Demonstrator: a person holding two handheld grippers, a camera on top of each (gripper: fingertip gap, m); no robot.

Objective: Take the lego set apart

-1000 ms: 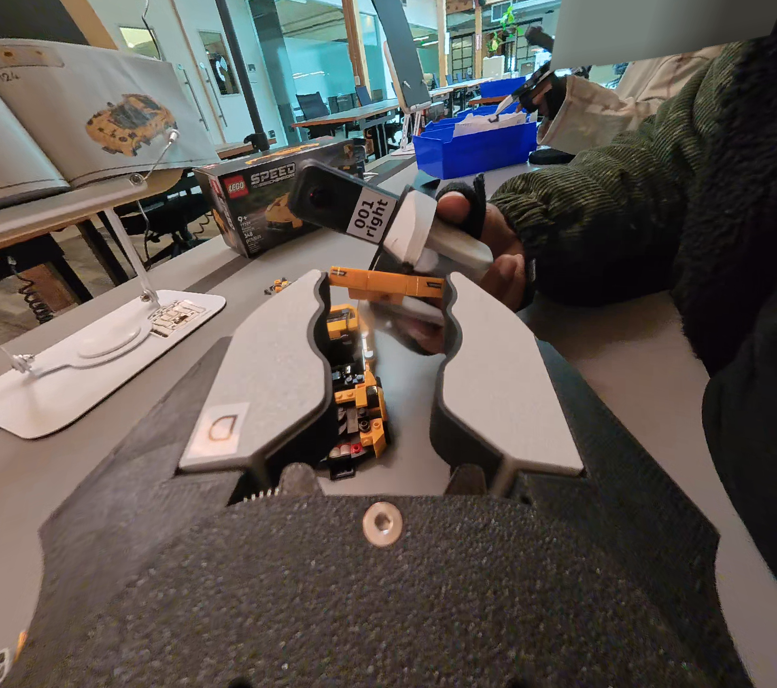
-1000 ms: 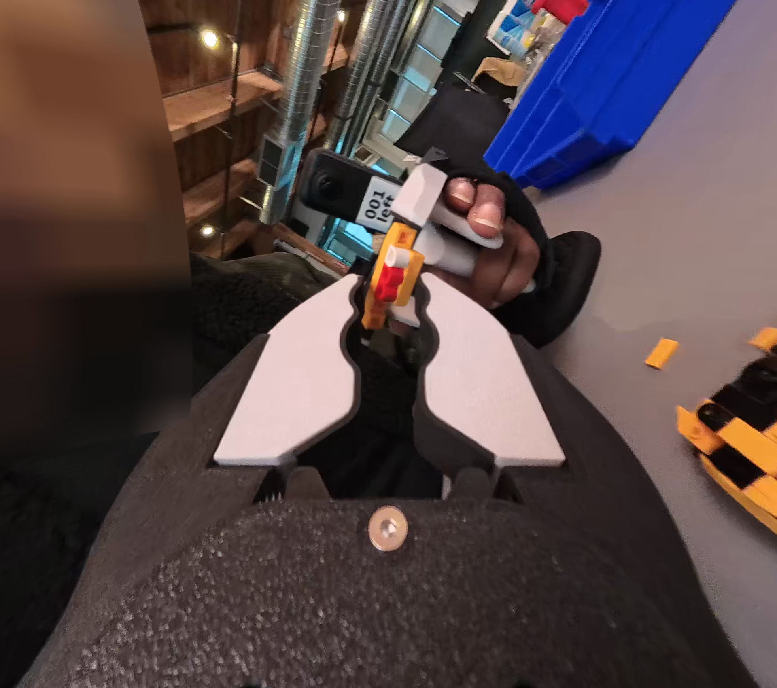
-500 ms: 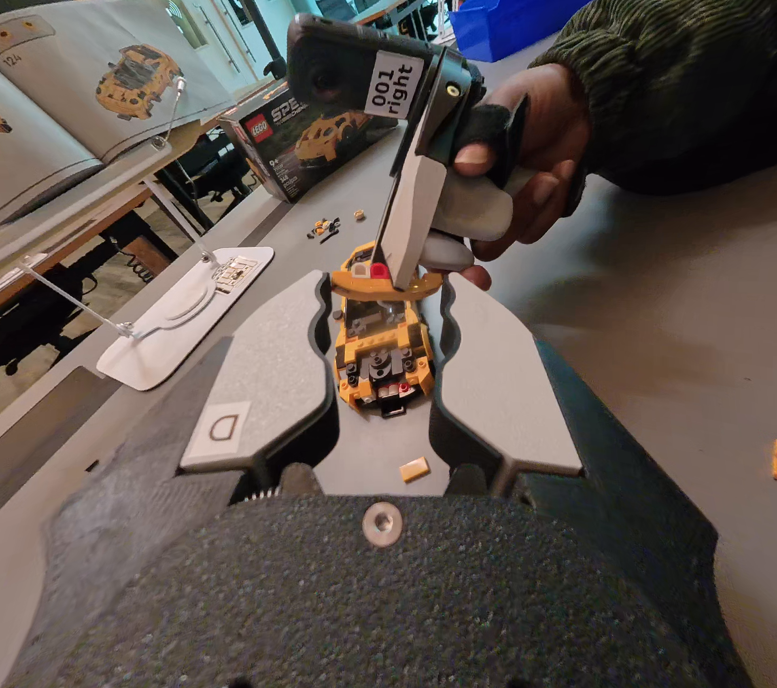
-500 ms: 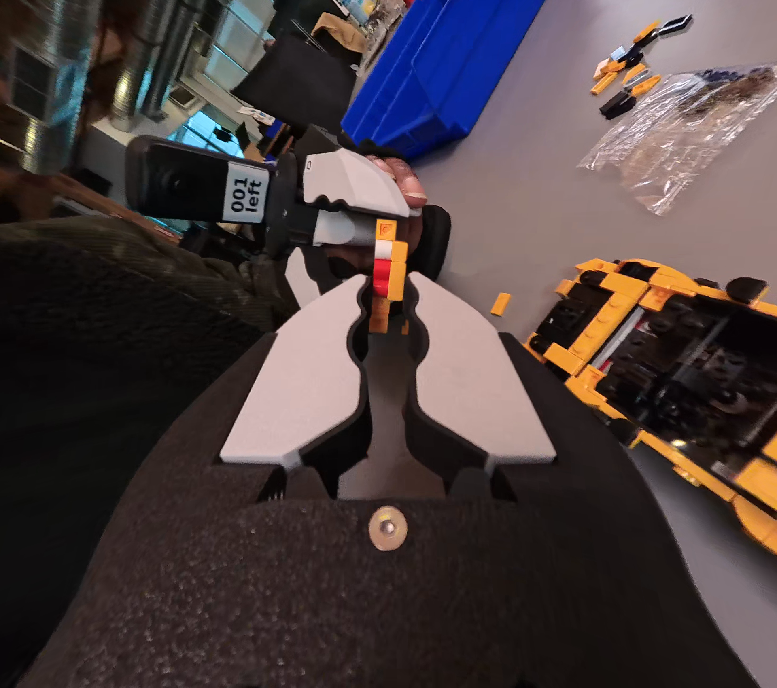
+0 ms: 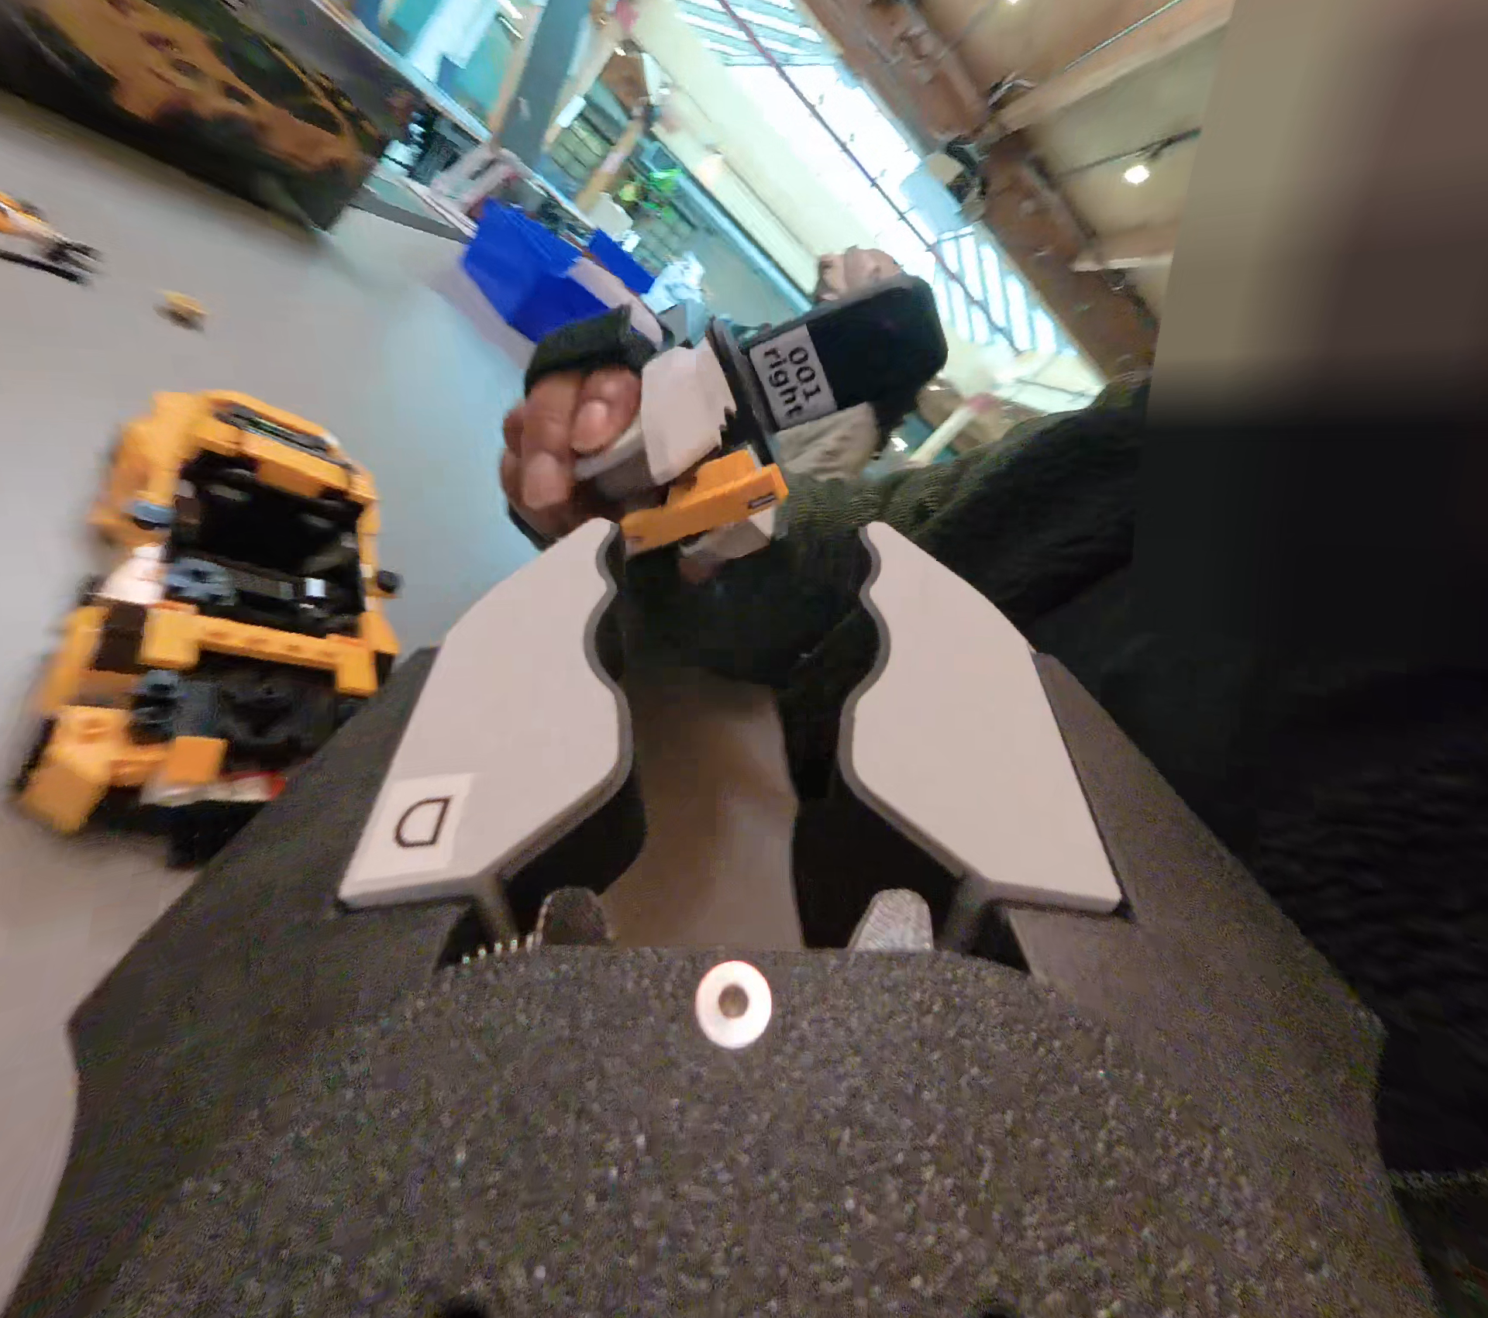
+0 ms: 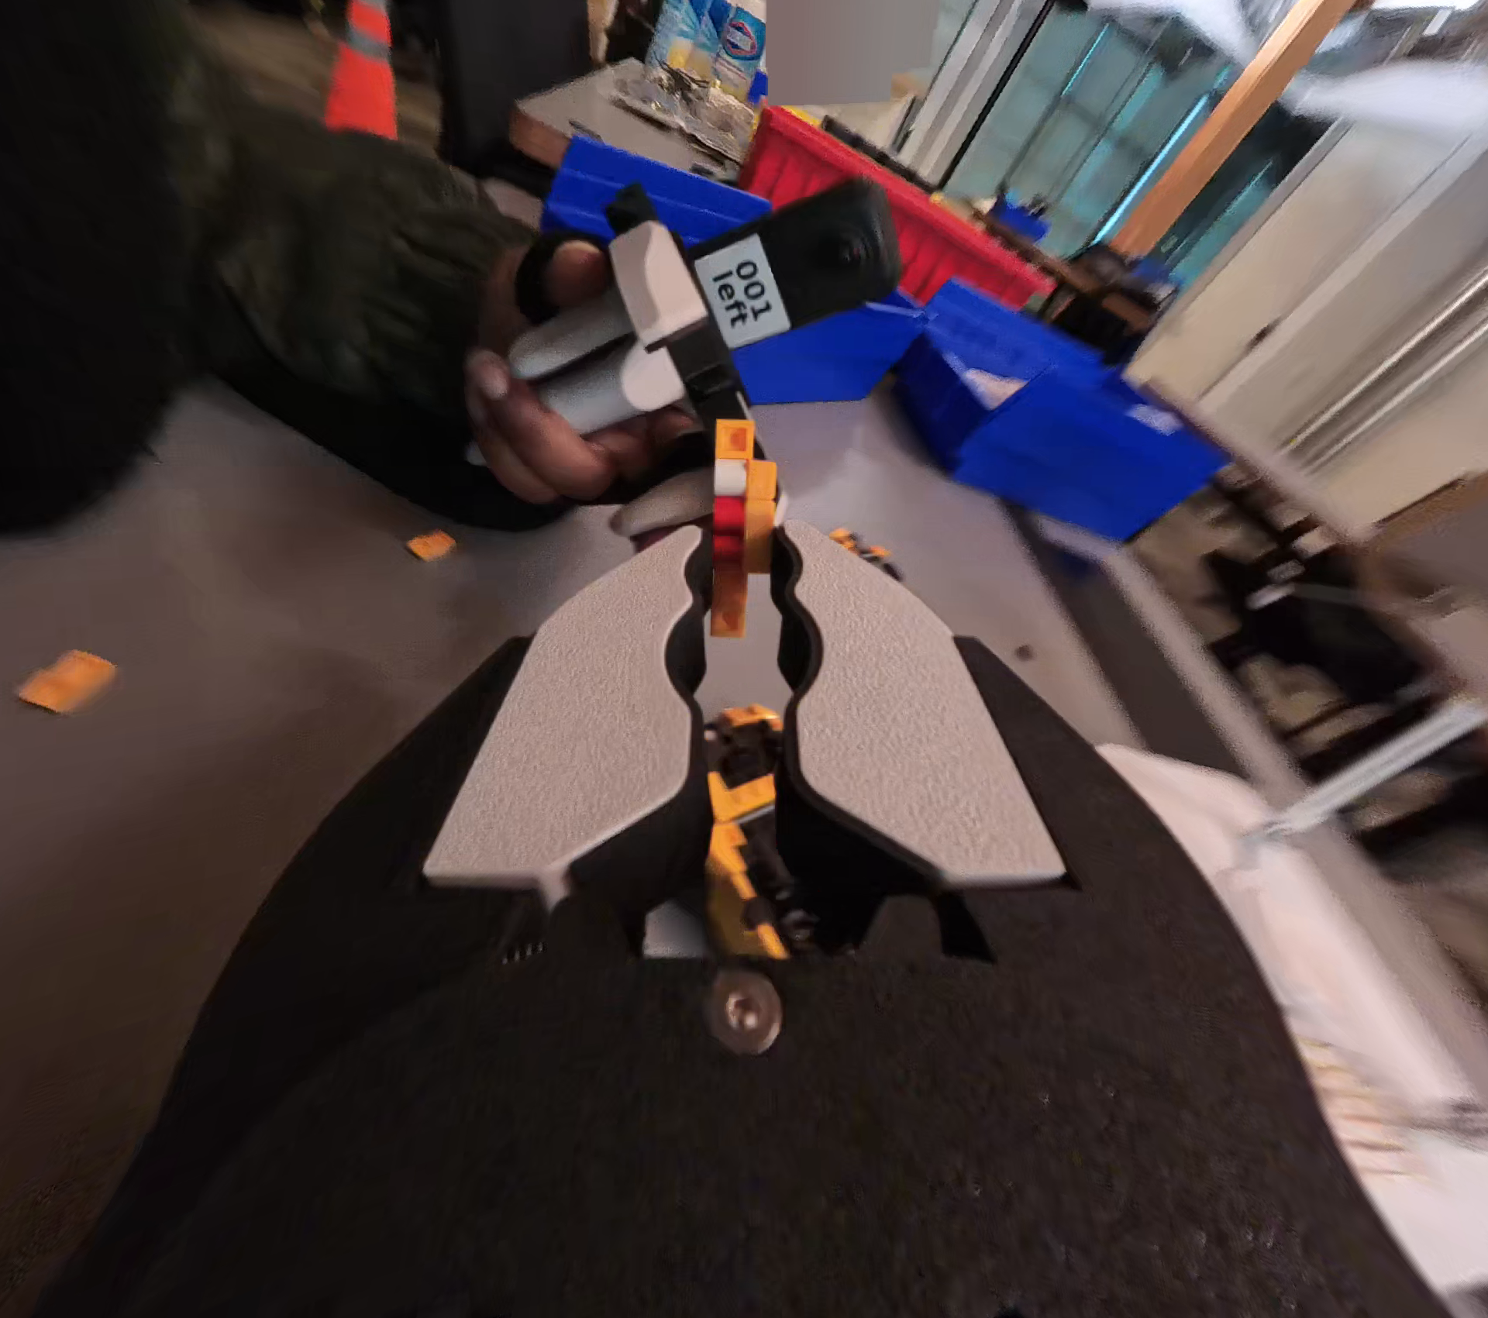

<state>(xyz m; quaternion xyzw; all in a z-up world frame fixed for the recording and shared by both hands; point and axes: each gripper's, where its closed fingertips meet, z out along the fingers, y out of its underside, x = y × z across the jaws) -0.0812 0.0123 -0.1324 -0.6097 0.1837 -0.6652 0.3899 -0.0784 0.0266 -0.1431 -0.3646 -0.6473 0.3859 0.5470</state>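
- While the R gripper [image 6: 741,539] is raised off the grey table [image 6: 241,635], its tongs are clamped on a small orange lego strip [image 6: 739,523] carrying red and white bricks; the strip stands upright between the tips.
- L gripper [image 5: 737,547]: tongs apart, nothing between them; tips sit just below the strip, seen in the L wrist view as an orange plate [image 5: 704,494] tilted up to the right.
- Main lego car [image 5: 217,595], orange w/ black interior, rests on the table to the left of the L gripper, roof off, insides exposed; view blurred.
- A hand [image 5: 564,442] grips the R gripper's handle; another hand [image 6: 555,442] grips the L one.
- Loose orange pcs [image 6: 68,680] lie on the table, well apart from the car.
- Blue bins [image 6: 1063,426] stand at the far table edge; a red bin [image 6: 886,209] sits behind them.
- Set box [image 5: 161,48] at the far left, blurred.
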